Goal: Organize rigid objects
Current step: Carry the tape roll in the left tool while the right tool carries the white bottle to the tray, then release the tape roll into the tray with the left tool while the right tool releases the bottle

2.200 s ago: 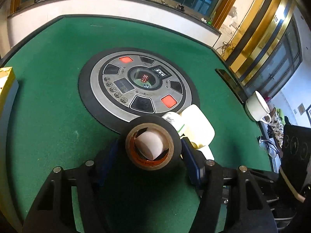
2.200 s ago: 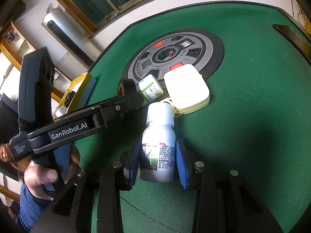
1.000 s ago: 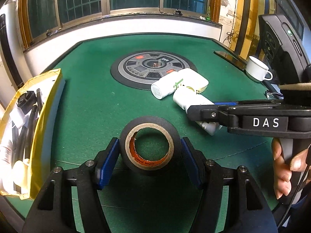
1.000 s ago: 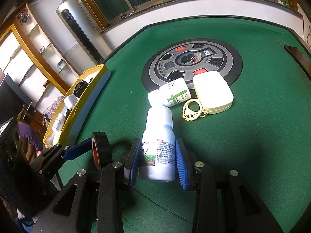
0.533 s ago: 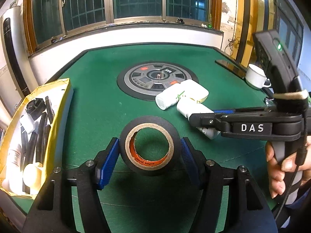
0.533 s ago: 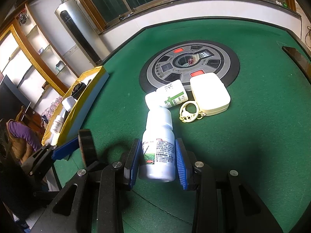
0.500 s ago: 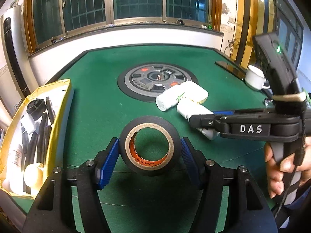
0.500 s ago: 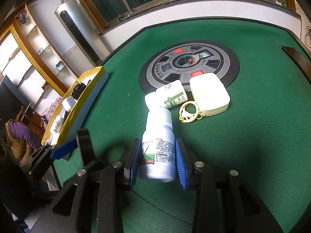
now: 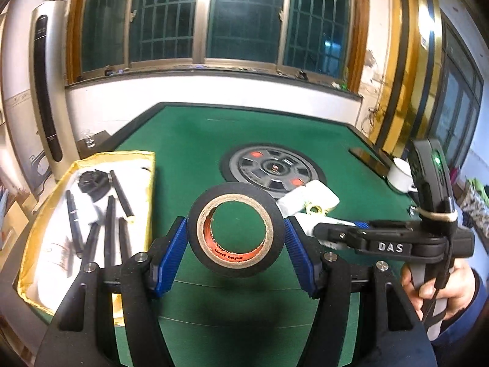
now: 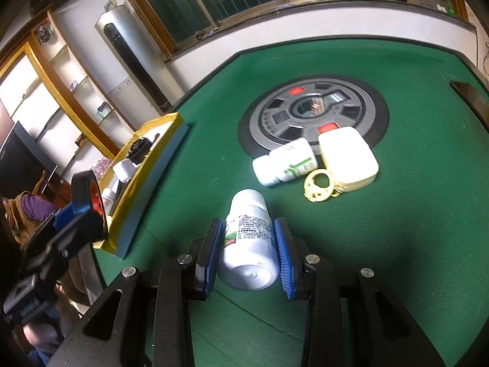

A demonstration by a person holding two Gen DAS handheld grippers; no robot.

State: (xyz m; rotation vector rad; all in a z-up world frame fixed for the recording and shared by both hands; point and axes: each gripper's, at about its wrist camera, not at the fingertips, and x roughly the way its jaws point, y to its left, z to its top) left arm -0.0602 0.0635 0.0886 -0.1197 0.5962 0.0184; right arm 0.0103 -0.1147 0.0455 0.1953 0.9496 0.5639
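My left gripper (image 9: pixel 235 241) is shut on a black roll of tape (image 9: pixel 234 229) with a brown cardboard core, held above the green table. The right wrist view shows that roll (image 10: pixel 88 202) at the far left, beside the yellow tray (image 10: pixel 146 180). My right gripper (image 10: pixel 249 250) is shut on a white labelled bottle (image 10: pixel 249 244), cap pointing away. On the felt beyond it lie a second white bottle (image 10: pixel 285 162), a cream case (image 10: pixel 347 159) and a gold key ring (image 10: pixel 319 186). The right gripper's body (image 9: pixel 385 244) crosses the left wrist view at the right.
The yellow tray (image 9: pixel 45 223) at the left table edge holds several black sticks, a black round part and white items. A round grey control panel (image 10: pixel 313 113) sits in the middle of the table. A white cup (image 9: pixel 400 174) stands at the far right edge. A hand (image 9: pixel 440 284) grips the right tool.
The left gripper has risen and swung left with the tape roll, bringing more of the yellow tray into view. The right gripper keeps its hold on the bottle, nearly still.
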